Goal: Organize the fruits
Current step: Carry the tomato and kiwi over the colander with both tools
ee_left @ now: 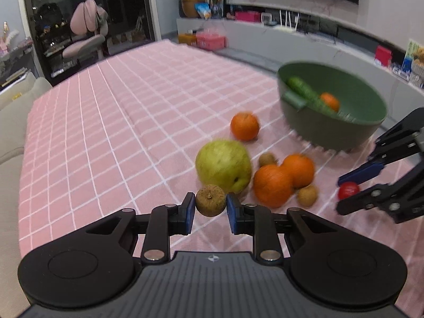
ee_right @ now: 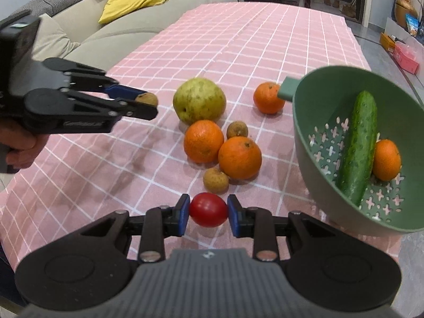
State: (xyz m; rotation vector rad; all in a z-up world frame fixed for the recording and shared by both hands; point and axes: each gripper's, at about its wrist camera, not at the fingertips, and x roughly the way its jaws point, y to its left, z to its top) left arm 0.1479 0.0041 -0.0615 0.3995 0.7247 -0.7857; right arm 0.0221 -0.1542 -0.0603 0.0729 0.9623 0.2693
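Observation:
My left gripper (ee_left: 211,206) is shut on a small brown longan (ee_left: 211,200), held above the pink checked cloth (ee_left: 106,137); it shows in the right wrist view (ee_right: 147,103) too. My right gripper (ee_right: 208,210) is shut on a red cherry tomato (ee_right: 208,210), also seen in the left wrist view (ee_left: 348,189). On the cloth lie a green pear (ee_right: 199,100), three oranges (ee_right: 239,157) (ee_right: 203,141) (ee_right: 268,97) and two more longans (ee_right: 215,180) (ee_right: 237,129). A green colander bowl (ee_right: 312,159) at the right holds a cucumber (ee_right: 359,148) and an orange (ee_right: 386,159).
A beige sofa (ee_right: 127,26) with a yellow cushion (ee_right: 132,0) runs along the table's left side. A pink chair (ee_left: 86,39) and low shelves (ee_left: 331,42) with boxes stand beyond the table. The cloth stretches far beyond the fruit.

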